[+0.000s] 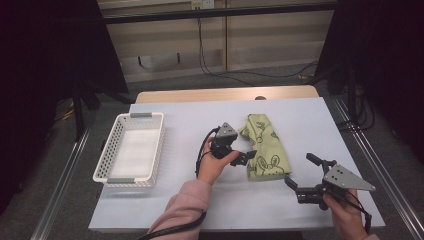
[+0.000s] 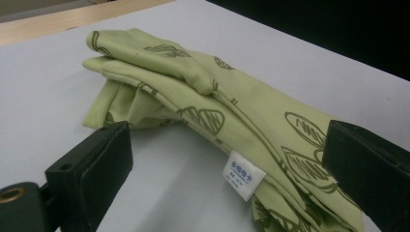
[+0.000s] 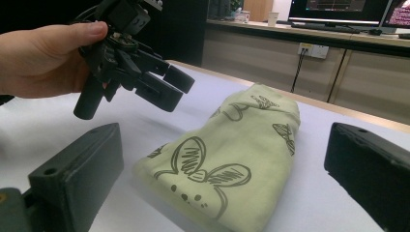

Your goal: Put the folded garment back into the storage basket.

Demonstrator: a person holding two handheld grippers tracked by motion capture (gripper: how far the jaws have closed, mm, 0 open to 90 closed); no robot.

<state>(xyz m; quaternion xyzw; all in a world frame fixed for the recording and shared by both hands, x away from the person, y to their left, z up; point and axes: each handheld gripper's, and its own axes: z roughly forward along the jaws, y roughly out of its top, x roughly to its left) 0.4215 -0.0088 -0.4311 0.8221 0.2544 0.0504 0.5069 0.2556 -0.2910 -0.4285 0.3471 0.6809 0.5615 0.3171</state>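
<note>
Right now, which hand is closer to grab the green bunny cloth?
Probably the left. The left gripper hangs open right at the edge of the folded green cloth, with its jaws on both sides of the cloth in its own view. The right gripper is open too, but sits farther off, near the table's front.

Colours I see from here
Folded cloth [image 1: 265, 146] light green with dark rabbit outlines, white label [image 2: 243, 174]; basket [image 1: 113, 145] white; table [image 1: 190, 115] pale blue-grey.

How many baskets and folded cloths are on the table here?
2: one white basket at the table's left, and one folded green cloth right of centre, between the left gripper and right gripper.
</note>
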